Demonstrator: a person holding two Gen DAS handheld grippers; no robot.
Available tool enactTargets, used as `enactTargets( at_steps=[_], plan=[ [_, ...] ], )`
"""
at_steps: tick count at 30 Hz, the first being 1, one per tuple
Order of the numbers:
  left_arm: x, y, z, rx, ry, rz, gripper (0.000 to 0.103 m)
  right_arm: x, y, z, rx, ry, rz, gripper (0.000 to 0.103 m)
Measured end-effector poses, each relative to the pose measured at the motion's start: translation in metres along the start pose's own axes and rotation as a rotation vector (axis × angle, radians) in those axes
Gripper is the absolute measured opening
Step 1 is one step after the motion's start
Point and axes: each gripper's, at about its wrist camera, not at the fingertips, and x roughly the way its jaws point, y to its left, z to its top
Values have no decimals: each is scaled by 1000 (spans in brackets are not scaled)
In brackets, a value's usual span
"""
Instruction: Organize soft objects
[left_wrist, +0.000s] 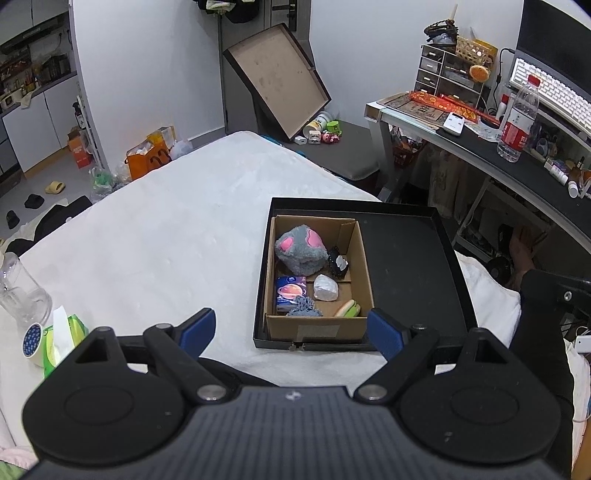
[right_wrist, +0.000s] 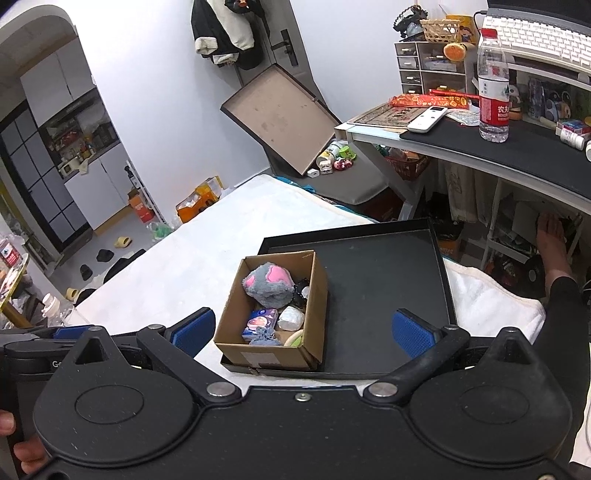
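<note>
Plush (left_wrist: 301, 249), grey with pink patches, lies at the far end of the box (left_wrist: 317, 326), which sits ahead of both tools inside the left part of a black tray (left_wrist: 406, 258). Nearer in the box lie a blue pack (left_wrist: 290, 291), a white lump (left_wrist: 325, 288), a blue-grey knit piece (left_wrist: 304, 308), a small black item (left_wrist: 338, 261) and a bun-shaped toy (left_wrist: 348, 309).

Left gripper (left_wrist: 291, 328) is spread wide and holds nothing; the box's near wall lies just beyond its tips. Right gripper (right_wrist: 303, 328) is likewise wide apart and empty, straddling the box's near right corner.

Risks, as I judge them: the box is light and loose on the tray, so a finger catching its wall could push or tip it. The items are crowded, so a closing grasp on one could drag a neighbour along. Soft fabric may slip from a shallow pinch.

Writing: the bottle (right_wrist: 493, 79) off to the right carries a red label with Chinese characters, partly legible; print on the blue pack is too small to read.
</note>
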Motion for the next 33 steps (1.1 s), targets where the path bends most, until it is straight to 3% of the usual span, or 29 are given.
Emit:
enactTargets(
  at_steps=[33],
  plan=[
    [-15,3,-1,7,-36,0,88,-12,6,-2,-11,-18,-4,103]
  ],
)
